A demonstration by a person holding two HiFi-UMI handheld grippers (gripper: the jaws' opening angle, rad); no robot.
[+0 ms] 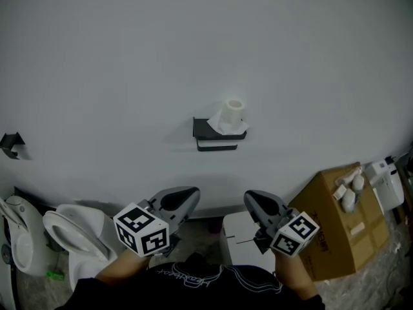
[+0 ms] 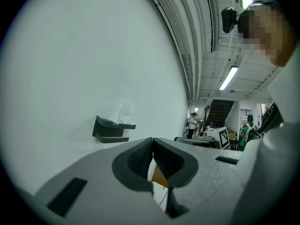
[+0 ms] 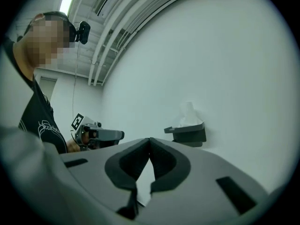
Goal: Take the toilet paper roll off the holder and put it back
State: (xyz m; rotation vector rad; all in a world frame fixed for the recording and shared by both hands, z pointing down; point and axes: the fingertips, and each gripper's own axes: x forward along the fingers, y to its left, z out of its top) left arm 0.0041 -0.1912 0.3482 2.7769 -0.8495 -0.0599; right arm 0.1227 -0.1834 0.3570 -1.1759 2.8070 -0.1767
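A white toilet paper roll (image 1: 232, 113) stands upright on the black wall holder (image 1: 217, 134), with a loose sheet hanging over the shelf's top. The roll (image 2: 124, 112) and holder (image 2: 110, 129) also show in the left gripper view, and the roll (image 3: 188, 113) and holder (image 3: 189, 133) in the right gripper view. My left gripper (image 1: 188, 197) is low in the head view, well short of the holder, its jaws shut and empty. My right gripper (image 1: 253, 200) sits beside it, also shut on nothing. Both point level at the wall.
A white toilet (image 1: 74, 234) stands at the lower left. A cardboard box (image 1: 339, 228) with small white items on top sits at the right, and a white box (image 1: 240, 237) lies on the floor below the holder. A black wall fitting (image 1: 11, 144) is at far left.
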